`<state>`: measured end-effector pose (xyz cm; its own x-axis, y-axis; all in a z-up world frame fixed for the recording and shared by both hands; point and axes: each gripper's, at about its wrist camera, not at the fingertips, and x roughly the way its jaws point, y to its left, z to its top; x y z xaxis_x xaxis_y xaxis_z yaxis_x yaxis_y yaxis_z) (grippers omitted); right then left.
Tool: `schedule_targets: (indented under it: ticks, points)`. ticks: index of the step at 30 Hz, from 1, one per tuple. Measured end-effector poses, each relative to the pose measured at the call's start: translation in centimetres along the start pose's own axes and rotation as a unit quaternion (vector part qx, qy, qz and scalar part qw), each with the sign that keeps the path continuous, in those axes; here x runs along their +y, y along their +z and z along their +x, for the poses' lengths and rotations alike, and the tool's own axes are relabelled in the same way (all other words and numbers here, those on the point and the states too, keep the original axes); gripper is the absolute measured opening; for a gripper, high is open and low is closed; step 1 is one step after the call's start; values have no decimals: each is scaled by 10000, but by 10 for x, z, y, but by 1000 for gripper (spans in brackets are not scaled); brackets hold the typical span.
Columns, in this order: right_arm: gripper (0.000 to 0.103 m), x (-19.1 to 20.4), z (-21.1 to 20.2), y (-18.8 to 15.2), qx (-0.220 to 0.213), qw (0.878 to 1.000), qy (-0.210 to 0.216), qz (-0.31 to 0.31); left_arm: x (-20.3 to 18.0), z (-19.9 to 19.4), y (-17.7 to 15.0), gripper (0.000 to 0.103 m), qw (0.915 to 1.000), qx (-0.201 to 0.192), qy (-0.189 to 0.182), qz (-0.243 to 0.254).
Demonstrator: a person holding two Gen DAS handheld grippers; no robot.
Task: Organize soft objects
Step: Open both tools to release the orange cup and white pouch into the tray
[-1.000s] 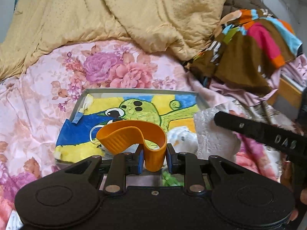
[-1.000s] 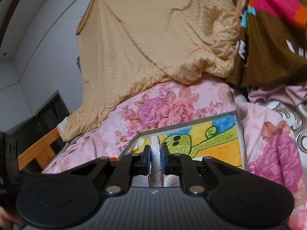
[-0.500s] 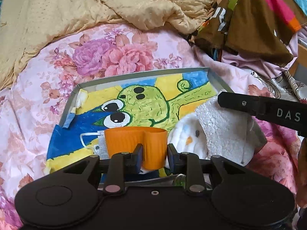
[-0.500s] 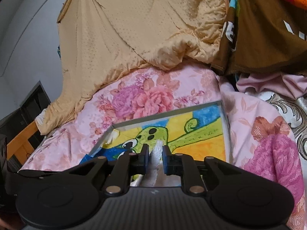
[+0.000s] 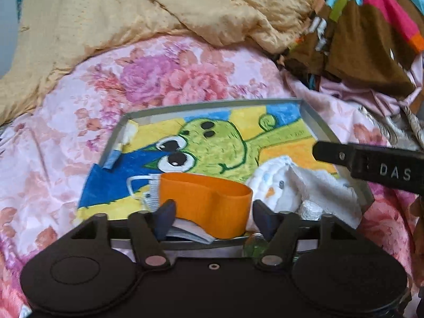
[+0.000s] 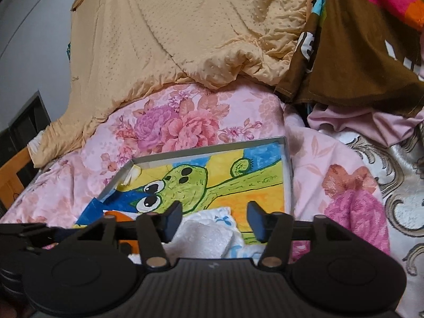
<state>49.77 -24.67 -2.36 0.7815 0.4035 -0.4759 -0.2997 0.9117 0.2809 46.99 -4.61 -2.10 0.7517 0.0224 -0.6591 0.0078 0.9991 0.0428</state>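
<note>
**Meanwhile, on the bed: soft things go into the painted tray**

Both grippers hang over a grey-rimmed tray (image 5: 217,104) lying on a pink flowered bedsheet (image 5: 53,143), its floor covered by a bright cartoon of a green creature. The left gripper (image 5: 213,213) has its jaws spread wide, with an orange band (image 5: 205,198) curled between them and resting in the tray's near edge, touching neither pad as far as can be seen. The right gripper (image 6: 214,221) is likewise released, its jaws apart above a white fleecy cloth (image 6: 204,238) lying in the tray's near right corner.

The step in hand appears to be the drop-off: both items look set down in the tray and let go. The next move would likely call for lifting both grippers straight up and clear, without snagging band or cloth, then finding another loose soft item to collect.

The left wrist view shows what the right cannot: the whole orange band, a face mask (image 5: 144,188) with its ear loop tucked behind the band, a white cloth with small coloured prints (image 5: 275,182), and the right gripper's black finger marked "DAS". The right wrist view shows only a sliver of the band, but more of the yellow quilt (image 6: 185,39) and a brown striped garment (image 6: 357,66) heaped beyond.
</note>
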Motion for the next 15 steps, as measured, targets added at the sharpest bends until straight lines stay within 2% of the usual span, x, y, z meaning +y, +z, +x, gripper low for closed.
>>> schedule_targets:
  ticks: [4, 7, 11, 15]
  points:
    - [81, 2, -15, 3, -97, 9999, -59, -77, 6, -17, -1, 77, 9994, -143, 67, -294]
    - [86, 5, -29, 5, -205, 9996, -110, -169, 9, -36, -4, 84, 9984, -328, 119, -450]
    - [91, 11, -54, 6, -405, 9987, -61, -301, 13, -62, -9, 87, 9968, -460, 107, -647]
    - [101, 21, -80, 5, -555, 9973, -13, -489, 17, -95, -18, 94, 9942, -608, 115, -879]
